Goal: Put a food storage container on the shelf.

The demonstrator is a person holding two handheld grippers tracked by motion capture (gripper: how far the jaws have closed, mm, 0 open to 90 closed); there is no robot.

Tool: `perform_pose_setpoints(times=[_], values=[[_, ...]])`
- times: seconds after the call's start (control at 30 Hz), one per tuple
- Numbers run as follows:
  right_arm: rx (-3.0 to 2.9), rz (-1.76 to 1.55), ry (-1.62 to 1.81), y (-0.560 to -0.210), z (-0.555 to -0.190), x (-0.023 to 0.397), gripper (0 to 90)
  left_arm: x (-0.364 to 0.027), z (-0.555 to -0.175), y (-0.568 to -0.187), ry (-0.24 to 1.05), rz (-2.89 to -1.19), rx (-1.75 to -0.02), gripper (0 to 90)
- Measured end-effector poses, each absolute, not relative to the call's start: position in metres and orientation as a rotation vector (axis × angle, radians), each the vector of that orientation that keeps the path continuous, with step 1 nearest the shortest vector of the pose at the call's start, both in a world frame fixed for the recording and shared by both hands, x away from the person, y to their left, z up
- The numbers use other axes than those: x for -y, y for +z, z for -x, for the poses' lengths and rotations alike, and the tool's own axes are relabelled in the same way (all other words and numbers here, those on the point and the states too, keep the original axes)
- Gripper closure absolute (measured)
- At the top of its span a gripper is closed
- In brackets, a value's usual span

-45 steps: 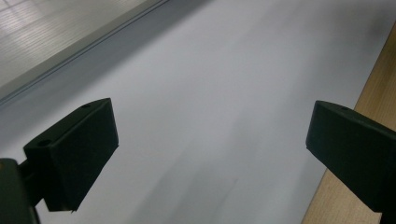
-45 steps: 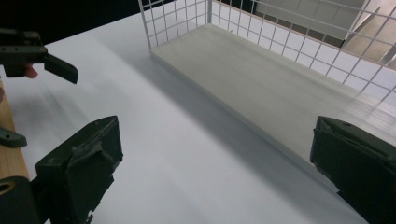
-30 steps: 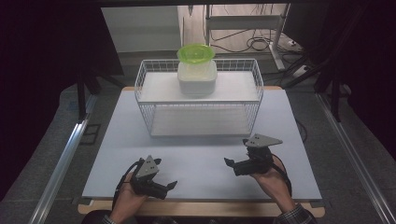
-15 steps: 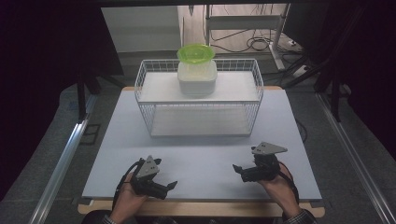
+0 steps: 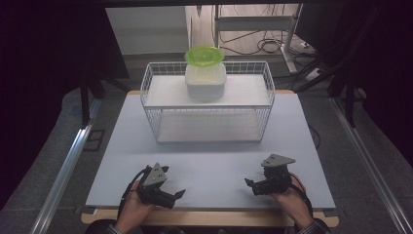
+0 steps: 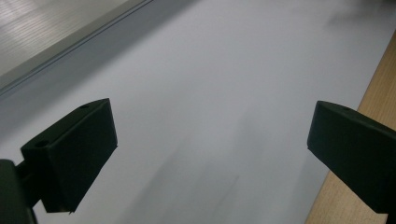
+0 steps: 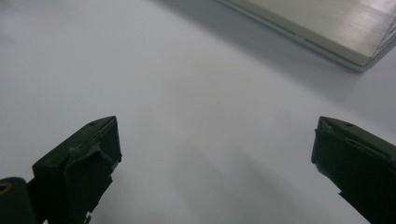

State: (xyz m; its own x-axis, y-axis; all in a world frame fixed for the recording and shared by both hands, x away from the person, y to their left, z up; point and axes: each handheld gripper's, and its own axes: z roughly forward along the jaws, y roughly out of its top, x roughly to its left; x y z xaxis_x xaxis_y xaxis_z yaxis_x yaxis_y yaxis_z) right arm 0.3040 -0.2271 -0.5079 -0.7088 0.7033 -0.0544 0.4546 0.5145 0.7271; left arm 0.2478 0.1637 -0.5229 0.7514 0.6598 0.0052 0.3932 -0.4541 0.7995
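High view: two tools, left (image 5: 179,194) and right (image 5: 249,183), one rack (image 5: 151,87).

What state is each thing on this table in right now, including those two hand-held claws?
Left gripper: open, empty, low over the table.
Right gripper: open, empty, low over the table.
White plastic tub: upright on the rack's top shelf.
Green plastic bowl: resting on the tub.
White wire rack: standing upright.
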Motion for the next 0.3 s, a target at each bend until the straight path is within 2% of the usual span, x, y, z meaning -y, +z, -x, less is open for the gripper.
perform_pose_setpoints(times=[0.3], values=[[-2.430, -0.959, 0.978, -0.5107, -0.3043, 0.2254, 1.5, -0.1630, -0.2482, -0.5231, 0.401, -2.100, -0.790, 1.2]])
